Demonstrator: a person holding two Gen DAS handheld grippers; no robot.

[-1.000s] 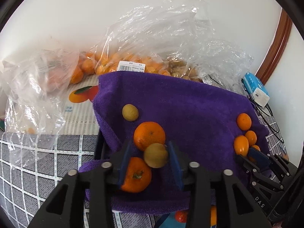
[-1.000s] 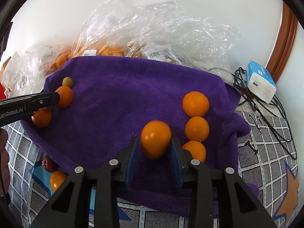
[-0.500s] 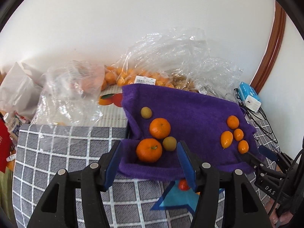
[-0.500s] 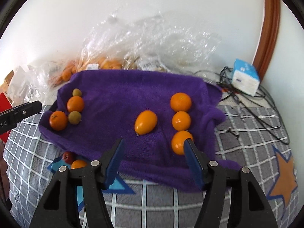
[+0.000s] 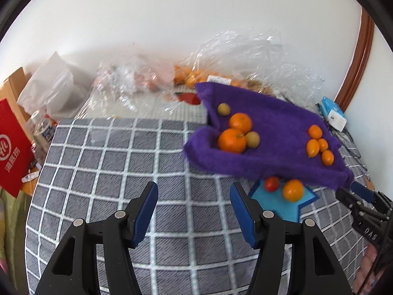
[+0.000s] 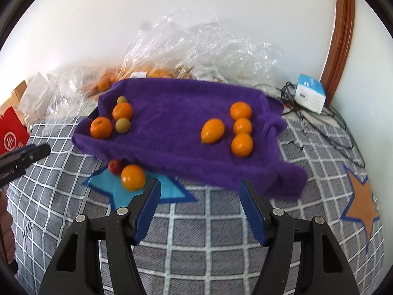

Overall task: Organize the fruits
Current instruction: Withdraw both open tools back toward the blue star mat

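Note:
A purple towel [image 6: 172, 123] lies on the checked cloth; it also shows in the left wrist view [image 5: 277, 127]. On its left end sit two oranges [image 6: 100, 127] and two small green fruits [image 6: 122, 125]. On its right end sit several orange fruits, one oval [image 6: 212, 130]. A loose orange [image 6: 133, 177] and a small red fruit [image 6: 115, 166] lie on the cloth by the towel's front edge. My left gripper [image 5: 194, 209] is open and empty, well back from the towel. My right gripper [image 6: 200, 205] is open and empty at the towel's front edge.
Clear plastic bags of fruit [image 6: 152, 73] lie against the wall behind the towel. A white and blue box [image 6: 310, 93] with cables sits at the right. A red bag [image 5: 12, 145] and a bottle [image 5: 43, 127] stand at the far left.
Both grippers opened, letting go of a green fruit on the left and the oval orange on the right, then pulled back from the towel. The left one swung leftward.

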